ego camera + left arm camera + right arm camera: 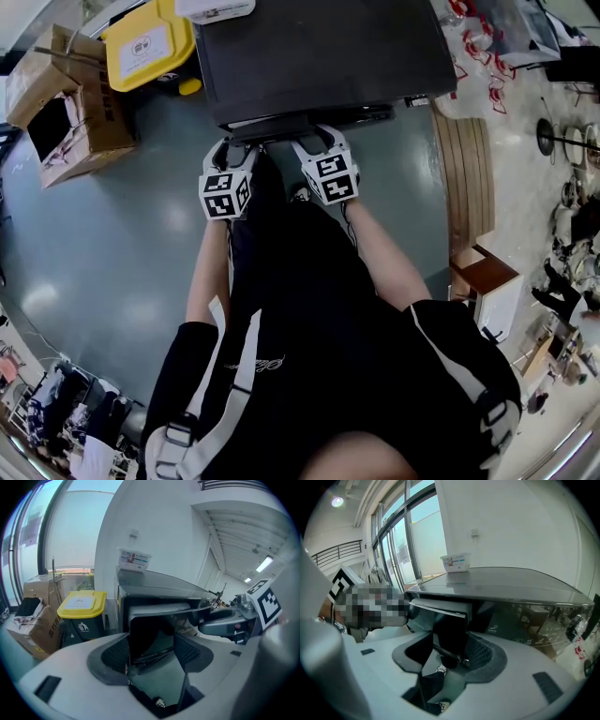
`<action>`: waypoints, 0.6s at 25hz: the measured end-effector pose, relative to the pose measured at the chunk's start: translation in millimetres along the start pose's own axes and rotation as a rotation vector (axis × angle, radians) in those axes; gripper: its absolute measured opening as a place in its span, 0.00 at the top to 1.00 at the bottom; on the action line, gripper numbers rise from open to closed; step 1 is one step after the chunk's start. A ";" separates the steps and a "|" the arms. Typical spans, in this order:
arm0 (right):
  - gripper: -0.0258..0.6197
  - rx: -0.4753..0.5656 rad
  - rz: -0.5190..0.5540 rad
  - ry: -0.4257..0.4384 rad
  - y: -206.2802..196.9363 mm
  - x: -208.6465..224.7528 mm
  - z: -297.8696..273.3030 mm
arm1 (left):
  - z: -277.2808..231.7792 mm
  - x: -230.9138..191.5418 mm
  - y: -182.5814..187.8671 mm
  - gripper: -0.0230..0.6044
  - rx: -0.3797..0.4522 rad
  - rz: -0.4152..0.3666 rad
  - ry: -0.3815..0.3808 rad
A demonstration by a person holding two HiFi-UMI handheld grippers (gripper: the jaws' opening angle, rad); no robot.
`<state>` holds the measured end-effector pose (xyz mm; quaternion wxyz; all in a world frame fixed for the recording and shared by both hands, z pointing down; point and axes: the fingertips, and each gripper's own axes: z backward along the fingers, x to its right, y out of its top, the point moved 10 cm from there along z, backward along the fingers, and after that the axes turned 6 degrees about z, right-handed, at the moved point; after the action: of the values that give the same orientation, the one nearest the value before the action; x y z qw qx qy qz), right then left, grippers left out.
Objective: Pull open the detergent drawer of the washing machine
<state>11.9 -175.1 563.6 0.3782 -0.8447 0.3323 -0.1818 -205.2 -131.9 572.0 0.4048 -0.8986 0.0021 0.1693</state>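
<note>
The dark washing machine stands at the top of the head view. Its detergent drawer sticks out a little from the front. My left gripper is at the drawer's left end and my right gripper at its right end. In the left gripper view the drawer juts toward me, its left edge in the gap of my open left gripper. In the right gripper view the drawer's right corner lies between the jaws of my right gripper. These stand apart and no pad visibly presses on it.
A bin with a yellow lid and an open cardboard box stand left of the machine. A white tub sits on the machine's top. A wooden panel lies on the floor at the right. The person's legs fill the lower middle.
</note>
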 end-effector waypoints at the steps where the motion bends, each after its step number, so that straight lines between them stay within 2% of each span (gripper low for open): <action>1: 0.62 0.000 0.002 0.001 -0.6 -1.2 1.4 | 1.7 0.5 -1.3 0.50 0.001 0.001 0.002; 15: 0.63 0.000 0.000 0.016 -12.0 -7.6 12.4 | 13.4 9.8 -13.6 0.50 -0.001 0.010 0.028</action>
<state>18.5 -157.5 564.2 0.3757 -0.8431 0.3354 -0.1885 -198.1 -111.7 570.7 0.4033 -0.9011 0.0120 0.1587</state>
